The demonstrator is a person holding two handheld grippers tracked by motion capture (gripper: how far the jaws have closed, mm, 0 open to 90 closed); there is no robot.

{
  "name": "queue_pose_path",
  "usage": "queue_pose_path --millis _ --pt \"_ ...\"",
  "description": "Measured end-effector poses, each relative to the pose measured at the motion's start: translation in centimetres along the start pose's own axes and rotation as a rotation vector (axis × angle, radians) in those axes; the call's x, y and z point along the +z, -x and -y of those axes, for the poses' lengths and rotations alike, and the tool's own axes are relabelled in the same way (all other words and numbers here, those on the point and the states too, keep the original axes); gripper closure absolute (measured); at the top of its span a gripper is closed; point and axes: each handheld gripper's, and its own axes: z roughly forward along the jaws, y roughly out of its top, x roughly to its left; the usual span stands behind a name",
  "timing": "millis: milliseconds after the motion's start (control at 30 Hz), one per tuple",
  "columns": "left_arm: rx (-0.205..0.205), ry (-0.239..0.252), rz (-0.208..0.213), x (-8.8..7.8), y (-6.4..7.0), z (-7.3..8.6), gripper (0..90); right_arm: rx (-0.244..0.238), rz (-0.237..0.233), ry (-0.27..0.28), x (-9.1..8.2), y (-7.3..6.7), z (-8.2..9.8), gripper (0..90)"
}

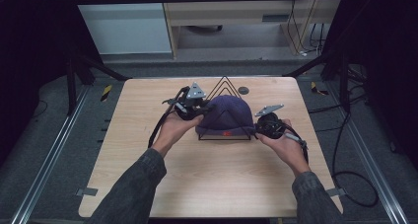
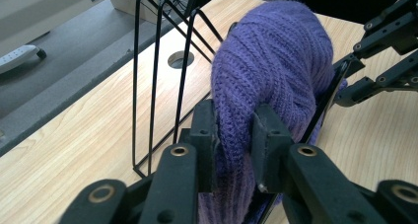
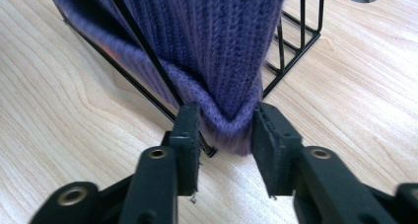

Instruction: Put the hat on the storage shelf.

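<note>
Hat count is one: a purple knit beanie (image 1: 226,114) draped over one black wire rack (image 1: 224,83) on the table (image 1: 148,184). Two grippers flank the rack: left gripper (image 2: 234,137) pinches a knit fold; right gripper (image 3: 226,135) stands slightly parted around the hem.

Much of the black wire rack (image 1: 226,86) is covered by the purple knit hat (image 1: 227,114) draped over it. The hat's upper part is cut off by the top edge in the right gripper view. The small red mark (image 1: 227,133) on the hat's brim is too small to be read.
</note>
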Motion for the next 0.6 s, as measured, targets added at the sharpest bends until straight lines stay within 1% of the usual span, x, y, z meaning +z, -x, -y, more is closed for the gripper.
queue_pose_path --millis 33,67,133,167,233,300,367,400,500,600 --pt "-0.001 -0.002 -0.002 0.0 0.0 0.1 70.7 0.010 -0.001 -0.002 0.0 0.0 0.0 62.9" --pt "-0.002 -0.001 -0.004 -0.1 0.0 0.2 69.1 0.008 0.001 0.003 -0.1 0.0 0.1 62.6" --pt "-0.013 -0.003 -0.008 -0.2 0.1 0.3 64.0 0.015 0.004 0.016 -0.3 0.1 0.2 60.0" --pt "-0.012 0.000 -0.003 -0.4 0.1 0.4 61.7 0.019 0.012 0.017 -0.6 0.1 0.4 57.8" --pt "0.000 0.005 -0.013 -0.8 0.2 0.4 58.7 0.034 0.013 0.026 -1.0 0.1 0.6 55.2" --pt "-0.005 0.010 -0.020 -1.2 0.2 0.4 53.4 0.044 0.020 0.036 -1.5 0.1 1.0 52.3" --pt "-0.016 0.024 -0.022 -1.7 0.2 0.3 50.3 0.056 0.021 0.037 -1.8 0.0 1.3 49.5" --pt "-0.012 0.029 -0.025 -2.0 0.2 0.2 48.7 0.056 0.026 0.043 -2.0 0.0 1.4 48.0" --pt "0.001 0.022 -0.021 -2.6 0.6 0.2 40.2 0.085 0.035 0.073 -2.7 -0.2 1.8 42.2" --pt "0.016 0.008 -0.017 -3.1 1.0 0.3 33.8 0.089 0.048 0.086 -3.1 -0.5 2.2 36.5"
